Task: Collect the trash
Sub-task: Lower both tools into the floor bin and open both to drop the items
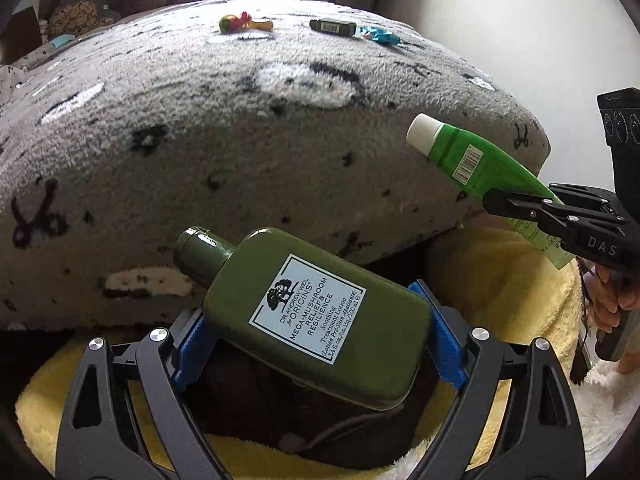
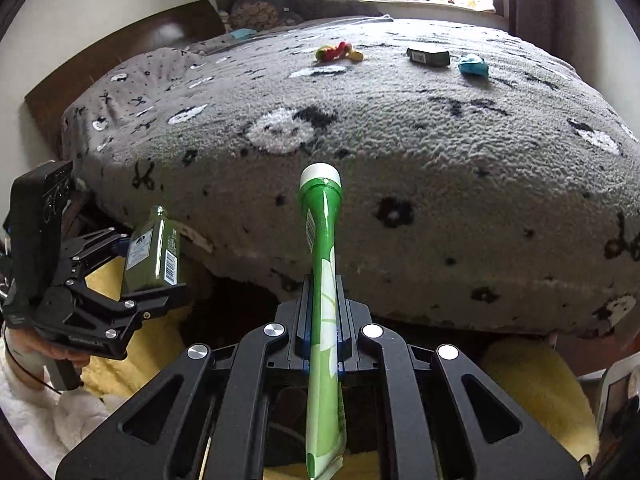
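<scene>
Both hand-held grippers are carrying trash off the grey patterned bed (image 2: 400, 184): the left gripper (image 1: 316, 344) is clamping a dark green lotion bottle (image 1: 320, 316), the right gripper (image 2: 322, 320) is pinching a bright green tube (image 2: 322, 248). Each is hovering over a yellow-rimmed bin (image 1: 500, 280), so releasing is probably coming next. Smaller scraps, a dark box (image 2: 428, 57), a colourful wrapper (image 2: 338, 53) and a blue wrapper (image 2: 473, 66), are waiting far across the bed.

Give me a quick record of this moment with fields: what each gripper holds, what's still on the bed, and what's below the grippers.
left gripper: shut on dark green flat lotion bottle, cap pointing toward bed
right gripper: shut on bright green squeeze tube, white cap forward
still on grey patterned blanket: colourful red-yellow wrapper, dark rectangular box, blue crumpled wrapper
below grippers: yellow fluffy fabric around a dark opening
</scene>
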Demonstrator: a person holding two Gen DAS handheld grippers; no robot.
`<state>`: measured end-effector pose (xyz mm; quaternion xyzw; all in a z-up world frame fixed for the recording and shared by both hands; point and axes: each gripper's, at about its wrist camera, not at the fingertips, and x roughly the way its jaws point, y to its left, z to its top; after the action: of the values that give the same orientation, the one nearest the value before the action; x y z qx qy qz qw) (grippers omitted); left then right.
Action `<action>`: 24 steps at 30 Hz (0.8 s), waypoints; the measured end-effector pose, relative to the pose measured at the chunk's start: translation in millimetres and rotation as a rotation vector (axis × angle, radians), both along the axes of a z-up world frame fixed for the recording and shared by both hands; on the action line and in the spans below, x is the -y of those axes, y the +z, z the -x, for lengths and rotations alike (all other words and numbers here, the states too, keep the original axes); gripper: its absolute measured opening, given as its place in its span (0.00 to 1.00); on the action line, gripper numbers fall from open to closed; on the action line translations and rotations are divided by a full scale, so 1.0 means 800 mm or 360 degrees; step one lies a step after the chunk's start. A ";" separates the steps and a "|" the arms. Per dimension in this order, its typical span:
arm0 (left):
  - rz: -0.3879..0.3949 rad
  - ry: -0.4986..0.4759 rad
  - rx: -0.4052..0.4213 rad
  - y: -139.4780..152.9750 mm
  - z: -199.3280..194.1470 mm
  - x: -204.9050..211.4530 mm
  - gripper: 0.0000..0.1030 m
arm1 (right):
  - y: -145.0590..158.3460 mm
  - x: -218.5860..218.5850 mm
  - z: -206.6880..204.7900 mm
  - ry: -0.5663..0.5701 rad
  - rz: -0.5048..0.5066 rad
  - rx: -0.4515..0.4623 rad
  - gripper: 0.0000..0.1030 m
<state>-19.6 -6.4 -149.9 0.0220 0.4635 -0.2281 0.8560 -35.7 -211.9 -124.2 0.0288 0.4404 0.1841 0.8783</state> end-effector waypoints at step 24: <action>-0.0124 0.0019 -0.0372 -0.141 -0.017 -0.013 0.82 | -0.135 -0.034 -0.017 0.0069 0.0144 -0.0446 0.09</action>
<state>-6.2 4.3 -262.5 0.0258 0.5687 -0.2058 0.7960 -21.7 -184.5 -232.2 0.0051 0.5672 0.1771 0.8043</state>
